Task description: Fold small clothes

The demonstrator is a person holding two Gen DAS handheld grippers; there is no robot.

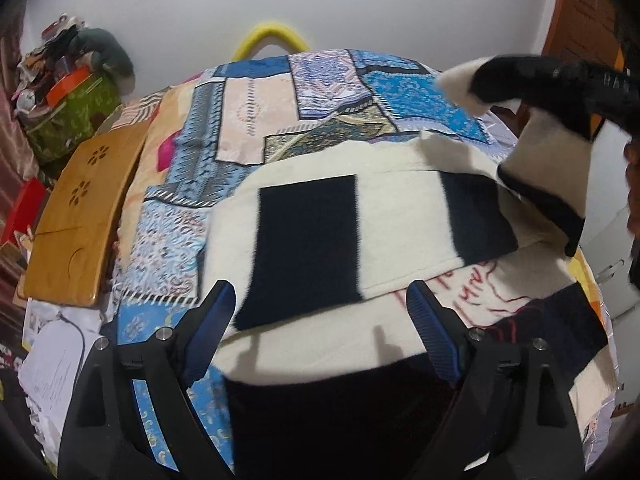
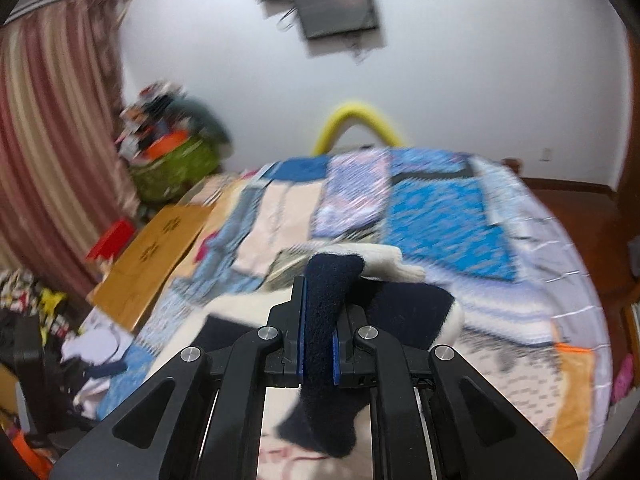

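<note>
A: We have the cream-and-navy garment [image 1: 312, 236] spread on the bed [image 1: 256, 128], on the patchwork bedspread, its near edge just under our left gripper [image 1: 322, 312].

B: And that left one hangs wide, blue fingers [image 1: 218, 316] well apart, nothing pinched between them. The navy patch of the garment lies beneath the gap, untouched as far as we can see.

A: Over on our right gripper [image 2: 318, 332], a different story: the fingers [image 2: 301, 332] are clamped narrow on a navy fold of the garment, fabric bulging out above and hanging below the pads.

B: From the left wrist view we see that end of the garment lifted off the bed at the garment's right side, a cream flap with a dark border hanging from the black gripper.

A: The right wrist view is blurred, so the bedspread pattern smears.

B: Beside the bed, left of the garment, lies a wooden board [image 1: 80, 220] with flower cut-outs. Beyond the bed's far end a yellow arch [image 1: 272, 42] stands against the white wall.

A: A green bag [image 1: 72, 120] piled with clutter sits past the board.
</note>
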